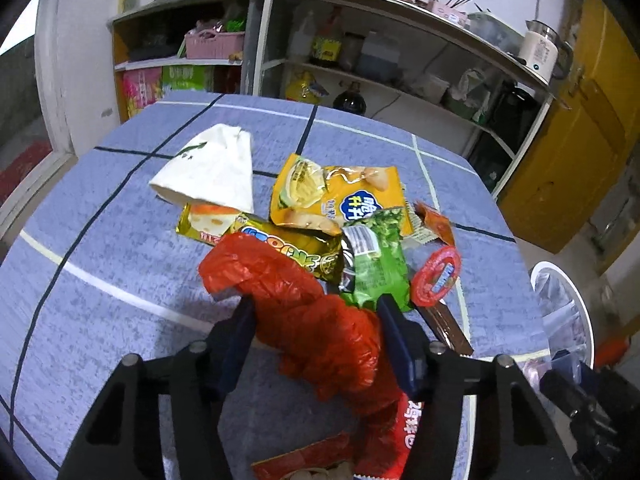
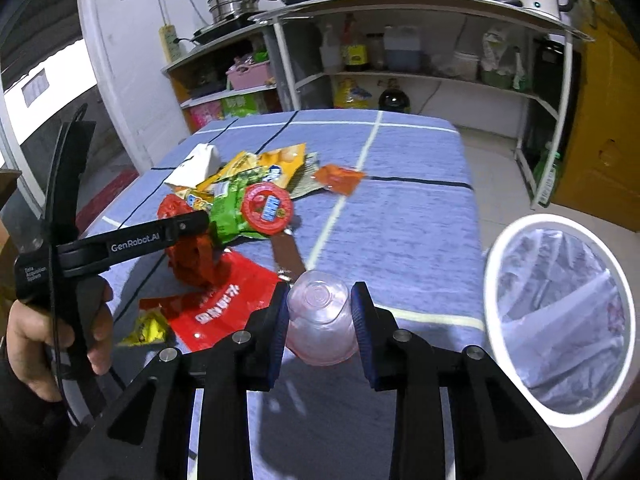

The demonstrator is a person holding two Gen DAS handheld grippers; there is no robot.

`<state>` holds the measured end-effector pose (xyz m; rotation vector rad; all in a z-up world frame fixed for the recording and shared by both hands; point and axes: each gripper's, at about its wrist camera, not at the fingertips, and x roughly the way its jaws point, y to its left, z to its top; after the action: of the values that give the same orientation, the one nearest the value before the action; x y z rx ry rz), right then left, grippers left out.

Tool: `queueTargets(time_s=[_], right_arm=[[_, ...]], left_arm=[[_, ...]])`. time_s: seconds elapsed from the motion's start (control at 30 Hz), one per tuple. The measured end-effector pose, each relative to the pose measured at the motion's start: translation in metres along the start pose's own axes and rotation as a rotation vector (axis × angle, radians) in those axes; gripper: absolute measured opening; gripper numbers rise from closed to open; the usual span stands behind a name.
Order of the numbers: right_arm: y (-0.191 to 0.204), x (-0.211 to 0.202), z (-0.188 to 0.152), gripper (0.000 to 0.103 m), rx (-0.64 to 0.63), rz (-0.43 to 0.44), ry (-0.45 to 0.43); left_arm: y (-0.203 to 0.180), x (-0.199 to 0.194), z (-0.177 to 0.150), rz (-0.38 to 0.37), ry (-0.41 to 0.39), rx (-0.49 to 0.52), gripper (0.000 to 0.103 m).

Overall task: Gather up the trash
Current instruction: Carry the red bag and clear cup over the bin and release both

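My left gripper is shut on a crumpled red plastic bag at the near side of a trash pile; it also shows in the right wrist view. The pile holds a white paper bag, a yellow chip bag, a green wrapper, a round red lid and a brown wrapper. My right gripper is shut on a clear pink plastic cup, above the table's near edge. A white bin with a clear liner stands to its right.
The blue cloth-covered table also carries a flat red packet and an orange sachet. Metal shelves with bottles and pots stand behind the table. A yellow door is at the right.
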<state>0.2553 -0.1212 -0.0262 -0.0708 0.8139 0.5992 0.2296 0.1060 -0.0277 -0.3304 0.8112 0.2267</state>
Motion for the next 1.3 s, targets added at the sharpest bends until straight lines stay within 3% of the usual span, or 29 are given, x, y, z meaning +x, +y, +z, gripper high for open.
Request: queueTargets(time_s=[0.43,0.6,0.93,1.17,1.3], right_arm=[[-0.017,-0.029,-0.004,0.032,0.027,-0.011,-0.053],[-0.03,-0.039,-0.005,0.032,0.046,-0.028,-0.067],[-0.095,-0.067,-0.014,0.032,0.123,-0.143,-0.101],[-0.161,-0.07,-0.021,0.032,0.2,-0.233,-0.088],[-0.188,-0.062,-0.023,0.032,0.231,-0.247,-0.07]], left_arm=[[-0.003,-0.051,-0.002,-0.054,-0.11,0.07,0.052],[-0.022,-0.075,-0.004,-0.124,-0.133,0.121,0.052],[-0.129,-0.066,-0.005,-0.348,-0.119,0.312,0.053],[-0.205,-0.027,-0.003,-0.473,-0.054,0.371,0.053],[-0.242,-0.003,-0.009,-0.507,-0.01,0.401,0.054]])
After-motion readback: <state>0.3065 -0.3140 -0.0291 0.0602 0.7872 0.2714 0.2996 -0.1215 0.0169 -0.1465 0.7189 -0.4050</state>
